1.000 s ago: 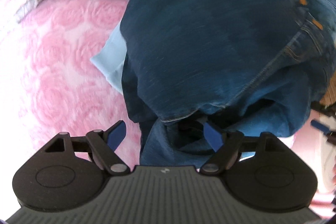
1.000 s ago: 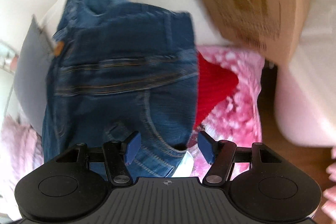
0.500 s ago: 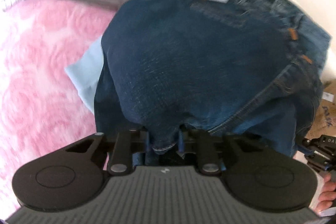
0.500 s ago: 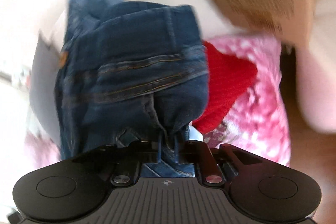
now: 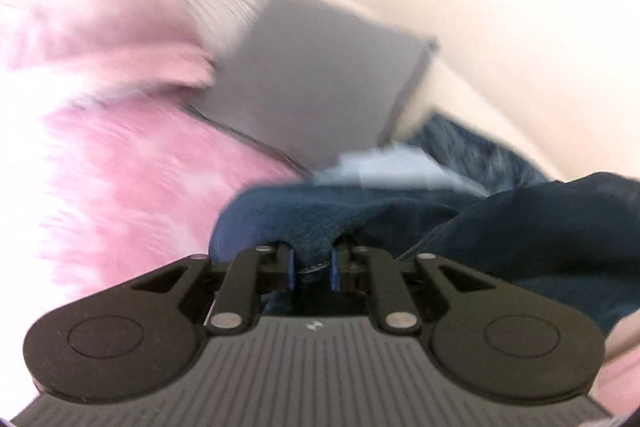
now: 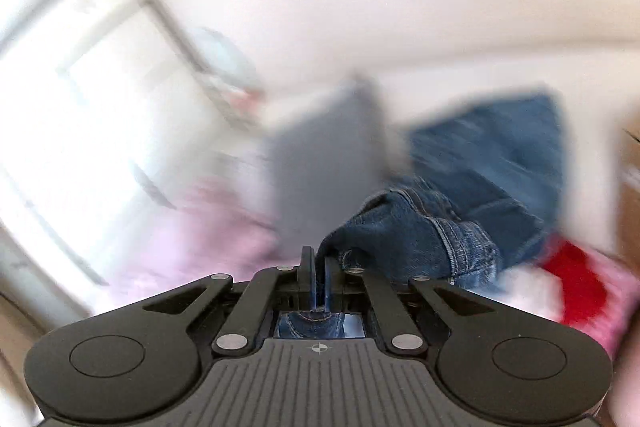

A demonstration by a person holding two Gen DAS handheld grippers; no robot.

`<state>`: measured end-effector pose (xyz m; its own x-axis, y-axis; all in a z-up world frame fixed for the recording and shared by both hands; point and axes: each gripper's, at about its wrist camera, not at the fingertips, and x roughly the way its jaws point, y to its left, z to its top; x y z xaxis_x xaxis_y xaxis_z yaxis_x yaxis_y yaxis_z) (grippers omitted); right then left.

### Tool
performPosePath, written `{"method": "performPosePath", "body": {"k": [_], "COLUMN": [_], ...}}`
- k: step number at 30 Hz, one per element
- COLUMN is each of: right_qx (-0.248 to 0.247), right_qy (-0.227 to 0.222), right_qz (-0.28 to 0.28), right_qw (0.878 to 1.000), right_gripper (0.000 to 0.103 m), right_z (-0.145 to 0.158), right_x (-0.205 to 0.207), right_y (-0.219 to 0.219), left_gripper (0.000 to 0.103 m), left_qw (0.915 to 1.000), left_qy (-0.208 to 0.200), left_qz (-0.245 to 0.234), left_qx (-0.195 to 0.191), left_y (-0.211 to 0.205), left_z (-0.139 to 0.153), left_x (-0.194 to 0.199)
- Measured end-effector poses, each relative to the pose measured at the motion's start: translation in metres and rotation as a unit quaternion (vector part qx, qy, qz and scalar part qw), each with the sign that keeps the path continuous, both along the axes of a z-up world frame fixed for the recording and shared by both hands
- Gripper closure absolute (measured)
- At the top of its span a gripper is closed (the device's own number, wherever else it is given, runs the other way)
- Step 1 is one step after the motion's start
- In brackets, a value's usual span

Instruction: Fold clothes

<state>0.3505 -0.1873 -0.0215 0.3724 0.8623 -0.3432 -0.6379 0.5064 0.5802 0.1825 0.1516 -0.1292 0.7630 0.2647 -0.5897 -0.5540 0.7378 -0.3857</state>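
Both fingers pinch the jeans [image 5: 520,227]: left gripper [image 5: 313,264] closing on a hem fold, right gripper [image 6: 316,281] clamped. Lifting evenly should let the denim hang straight above the bed [image 5: 152,187].

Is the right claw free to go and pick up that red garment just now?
Probably not: the right claw is shut on the jeans. The red garment lies uncovered off to its side, so it would have to let go first.

Left gripper [image 5: 313,268]: was open, now closing on a fold of the jeans [image 5: 320,215] | Right gripper [image 6: 318,281]: was open, now clamped on denim | Both: raised, jeans lifted.
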Motion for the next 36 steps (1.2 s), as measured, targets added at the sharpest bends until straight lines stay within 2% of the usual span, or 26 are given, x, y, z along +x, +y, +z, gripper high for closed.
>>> {"method": "performPosePath", "body": {"k": [4, 8, 10, 12, 13, 14, 15, 16, 17, 18, 19, 21, 23, 25, 26, 29, 32, 36], "right_qx": [0.082, 0.14, 0.169, 0.184, 0.174, 0.146, 0.093, 0.026, -0.042, -0.118, -0.166, -0.235, -0.279, -0.316, -0.335, -0.354, -0.358, -0.372], "right_qy": [-0.051, -0.082, -0.087, -0.098, -0.111, -0.121, -0.116, -0.098, -0.077, -0.062, -0.054, -0.037, -0.006, 0.001, 0.003, -0.021, -0.036, -0.057], "right_qz": [0.082, 0.14, 0.16, 0.187, 0.206, 0.227, 0.251, 0.272, 0.29, 0.293, 0.292, 0.294, 0.312, 0.325, 0.331, 0.35, 0.369, 0.394], "right_qw": [0.992, 0.977, 0.969, 0.96, 0.957, 0.955, 0.956, 0.957, 0.953, 0.947, 0.94, 0.926, 0.908, 0.891, 0.882, 0.867, 0.857, 0.839], "right_gripper": [0.101, 0.101, 0.101, 0.101, 0.1, 0.1, 0.091, 0.069, 0.054, 0.034, 0.034, 0.034, 0.034, 0.034, 0.034, 0.034, 0.034, 0.034], "right_z": [0.046, 0.068, 0.082, 0.09, 0.091, 0.088, 0.079, 0.063, 0.046, 0.023, 0.005, -0.026, -0.044, -0.055, -0.061, -0.068, -0.073, -0.082], "right_x": [-0.054, -0.111, -0.142, -0.178, -0.198, -0.218, -0.237, -0.253, -0.267, -0.282, -0.294, -0.314, -0.329, -0.34, -0.346, -0.365, -0.391, -0.409], "right_y": [0.052, 0.106, 0.128, 0.143, 0.151, 0.16, 0.171, 0.183, 0.194, 0.202, 0.204, 0.204, 0.203, 0.206, 0.208, 0.212, 0.208, 0.205], "left_gripper": [0.092, 0.092, 0.091, 0.089, 0.081, 0.072, 0.071, 0.072, 0.072, 0.072, 0.072, 0.072, 0.072, 0.072, 0.072, 0.072, 0.071, 0.069], "left_qw": [0.9943, 0.9764, 0.9657, 0.9631, 0.9655, 0.9676, 0.9665, 0.9621, 0.9558, 0.9477, 0.9426, 0.9361, 0.9275, 0.9196, 0.9172, 0.9111, 0.9032, 0.8941], "left_qy": [-0.037, -0.053, -0.054, -0.024, 0.008, 0.058, 0.114, 0.158, 0.198, 0.237, 0.261, 0.279, 0.293, 0.302, 0.304, 0.307, 0.305, 0.301], "left_qz": [0.081, 0.158, 0.185, 0.19, 0.184, 0.18, 0.177, 0.179, 0.184, 0.188, 0.191, 0.21, 0.232, 0.25, 0.256, 0.275, 0.302, 0.332], "left_qx": [0.059, 0.137, 0.174, 0.189, 0.184, 0.167, 0.147, 0.131, 0.117, 0.102, 0.084, 0.04, -0.001, -0.025, -0.028, -0.016, -0.001, 0.011], "left_y": [0.035, 0.065, 0.073, 0.08, 0.085, 0.091, 0.098, 0.097, 0.094, 0.09, 0.082, 0.059, 0.038, 0.018, 0.005, -0.02, -0.04, -0.068], "left_z": [0.058, 0.125, 0.153, 0.168, 0.169, 0.16, 0.148, 0.132, 0.114, 0.095, 0.079, 0.052, 0.035, 0.023, 0.021, 0.029, 0.041, 0.055], "left_x": [-0.105, -0.21, -0.26, -0.298, -0.314, -0.325, -0.334, -0.346, -0.358, -0.37, -0.384, -0.418, -0.447, -0.468, -0.476, -0.491, -0.504, -0.505]}}
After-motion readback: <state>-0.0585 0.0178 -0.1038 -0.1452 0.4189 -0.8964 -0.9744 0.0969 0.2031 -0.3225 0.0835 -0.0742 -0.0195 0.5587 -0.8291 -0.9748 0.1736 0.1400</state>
